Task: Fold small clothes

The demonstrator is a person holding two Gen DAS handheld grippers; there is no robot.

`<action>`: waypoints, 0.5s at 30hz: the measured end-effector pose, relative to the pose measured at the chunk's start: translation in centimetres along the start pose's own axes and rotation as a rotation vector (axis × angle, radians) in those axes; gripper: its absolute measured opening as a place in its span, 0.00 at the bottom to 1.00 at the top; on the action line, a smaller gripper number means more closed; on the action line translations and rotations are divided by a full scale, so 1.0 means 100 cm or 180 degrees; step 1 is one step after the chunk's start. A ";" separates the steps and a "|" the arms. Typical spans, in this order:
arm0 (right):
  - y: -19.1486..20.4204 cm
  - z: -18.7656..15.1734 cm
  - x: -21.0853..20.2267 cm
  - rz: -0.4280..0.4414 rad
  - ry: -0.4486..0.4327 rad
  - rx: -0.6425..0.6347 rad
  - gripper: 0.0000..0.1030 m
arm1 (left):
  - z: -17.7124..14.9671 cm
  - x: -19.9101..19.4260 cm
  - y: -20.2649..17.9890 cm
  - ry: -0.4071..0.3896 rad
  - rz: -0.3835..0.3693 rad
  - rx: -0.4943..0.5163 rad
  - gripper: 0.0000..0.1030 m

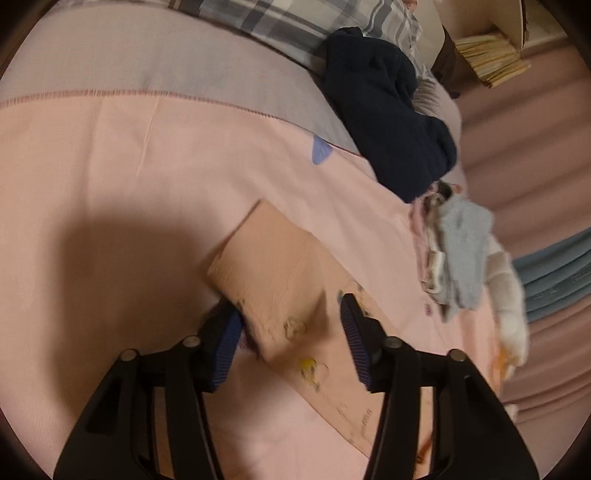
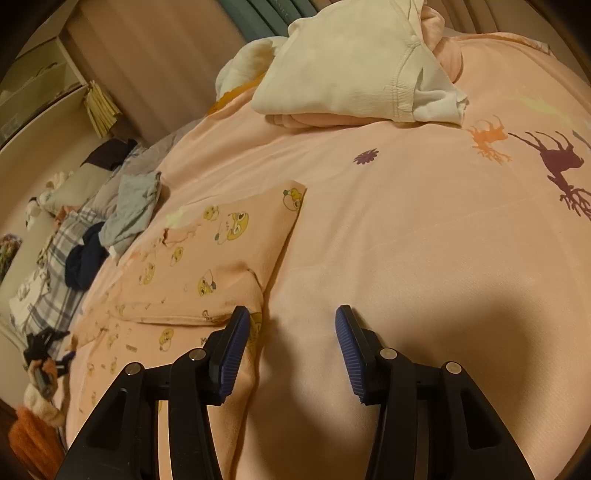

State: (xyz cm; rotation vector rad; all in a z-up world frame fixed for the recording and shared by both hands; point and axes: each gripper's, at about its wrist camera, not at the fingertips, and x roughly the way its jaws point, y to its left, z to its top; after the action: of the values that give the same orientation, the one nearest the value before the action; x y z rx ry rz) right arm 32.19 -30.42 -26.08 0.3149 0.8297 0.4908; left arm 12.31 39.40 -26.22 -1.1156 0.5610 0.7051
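A small pink garment with yellow cartoon prints (image 2: 207, 266) lies partly folded on the pink bedspread (image 2: 406, 229). In the left wrist view a folded flap of this garment (image 1: 280, 273) runs up between the jaws of my left gripper (image 1: 289, 304). The jaws stand apart: the left pad is at the flap's edge and the right pad is clear of it. My left gripper (image 2: 64, 360) also shows small at the far left of the right wrist view, held by a hand. My right gripper (image 2: 292, 309) is open over the bedspread beside the garment's near corner, with nothing between its pads.
A pile of cream and white clothes (image 2: 343, 74) sits at the far side of the bed. A grey garment (image 2: 133, 210), a navy garment (image 1: 388, 122), a plaid cloth (image 1: 280, 18) and a light blue pile (image 1: 461, 254) lie along the bed's edge. A shelf (image 2: 37, 92) stands beyond.
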 end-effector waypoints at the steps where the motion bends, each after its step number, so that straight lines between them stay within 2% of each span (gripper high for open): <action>1: 0.000 0.000 0.000 -0.0005 0.0002 -0.0006 0.48 | -0.001 0.002 -0.009 -0.0038 0.0248 0.0220 0.24; 3: 0.001 0.000 0.001 -0.0018 0.0003 -0.0028 0.48 | -0.004 0.006 -0.020 -0.0066 0.0461 0.0538 0.19; 4: 0.002 0.000 0.001 -0.0023 0.0003 -0.0035 0.49 | -0.008 0.007 -0.027 -0.0060 0.0520 0.0717 0.13; 9: 0.003 0.000 0.001 -0.0030 0.0000 -0.0054 0.49 | -0.013 0.000 -0.046 0.0019 0.0223 0.0724 0.10; 12: 0.003 0.000 0.001 -0.0027 0.0000 -0.0052 0.49 | -0.024 -0.008 -0.082 -0.0060 0.0240 0.1093 0.09; 13: 0.003 0.000 0.001 -0.0030 0.0001 -0.0053 0.49 | -0.032 -0.013 -0.098 -0.0088 0.0189 0.1261 0.05; 15: 0.003 -0.001 0.001 -0.0032 0.0001 -0.0054 0.49 | -0.051 -0.020 -0.127 -0.0107 0.0021 0.1534 0.05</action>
State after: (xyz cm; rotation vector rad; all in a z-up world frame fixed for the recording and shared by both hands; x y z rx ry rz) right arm 32.11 -30.12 -26.04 0.2949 0.8266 0.4884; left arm 20.20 30.74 -18.83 -0.6520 0.6635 0.5533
